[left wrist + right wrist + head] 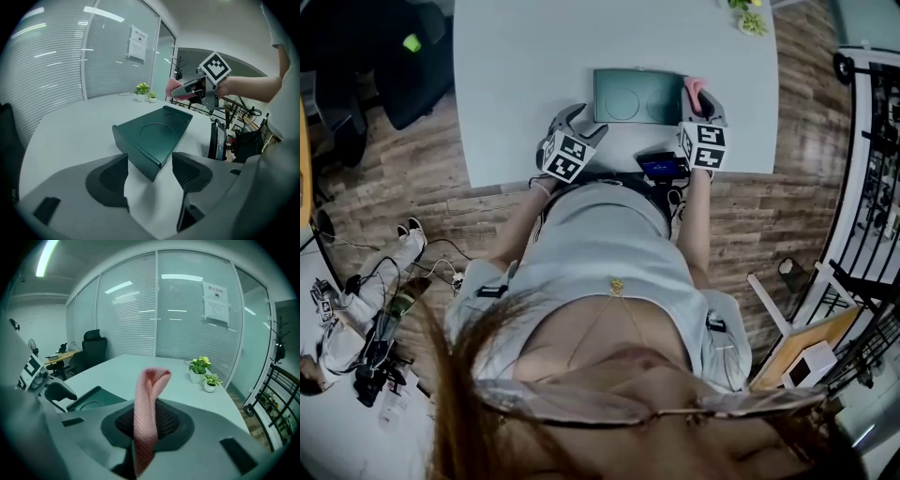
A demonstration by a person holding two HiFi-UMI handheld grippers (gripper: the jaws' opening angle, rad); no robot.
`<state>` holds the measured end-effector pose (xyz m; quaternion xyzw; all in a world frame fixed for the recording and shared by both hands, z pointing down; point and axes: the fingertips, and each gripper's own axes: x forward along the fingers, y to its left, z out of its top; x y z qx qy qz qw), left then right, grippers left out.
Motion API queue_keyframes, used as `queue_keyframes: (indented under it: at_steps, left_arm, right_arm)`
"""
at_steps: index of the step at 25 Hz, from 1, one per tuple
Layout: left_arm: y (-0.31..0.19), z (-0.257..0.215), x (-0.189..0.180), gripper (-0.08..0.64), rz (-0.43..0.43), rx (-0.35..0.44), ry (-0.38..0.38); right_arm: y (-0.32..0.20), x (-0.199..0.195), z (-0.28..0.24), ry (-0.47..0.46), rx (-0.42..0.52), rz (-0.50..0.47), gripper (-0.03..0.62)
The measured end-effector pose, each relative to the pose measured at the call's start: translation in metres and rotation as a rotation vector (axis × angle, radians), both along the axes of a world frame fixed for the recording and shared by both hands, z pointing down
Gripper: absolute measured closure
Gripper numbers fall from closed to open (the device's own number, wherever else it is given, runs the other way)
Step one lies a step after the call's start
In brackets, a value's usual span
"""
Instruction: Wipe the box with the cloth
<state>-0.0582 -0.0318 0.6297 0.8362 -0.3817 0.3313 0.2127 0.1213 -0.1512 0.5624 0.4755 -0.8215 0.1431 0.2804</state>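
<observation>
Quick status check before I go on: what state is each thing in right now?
box: lying flat on the table, unheld.
cloth: pinched, its folded end sticking up.
left gripper: open, jaws wide apart at the box's near corner, gripping nothing.
right gripper: shut on the cloth.
phone: screen lit.
potted plants: upright.

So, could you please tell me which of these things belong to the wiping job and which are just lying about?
Job: box; cloth, clamped in the right tool; left tool, open near the box's corner.
Lying about: phone; potted plants; chair.
</observation>
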Motion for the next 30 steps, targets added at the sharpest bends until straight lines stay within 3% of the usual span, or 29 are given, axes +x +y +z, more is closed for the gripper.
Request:
queue_keyframes:
  at_steps: [7, 19, 30]
  left_arm:
    - [0.001, 0.019, 0.008, 0.265, 0.04, -0.005, -0.067]
    - [-0.002, 0.024, 0.012, 0.267, 0.037, -0.008, -0.088]
    - [-0.001, 0.024, 0.011, 0.267, 0.05, -0.029, -0.091]
  right_arm:
    - [-0.011, 0.01, 0.019, 0.058, -0.05, 0.07, 0.545]
    - [-0.023, 0.0, 0.06, 0.138, -0.213, 0.048, 0.546]
    - [-0.022, -0.012, 0.07, 0.216, -0.219, 0.005, 0.546]
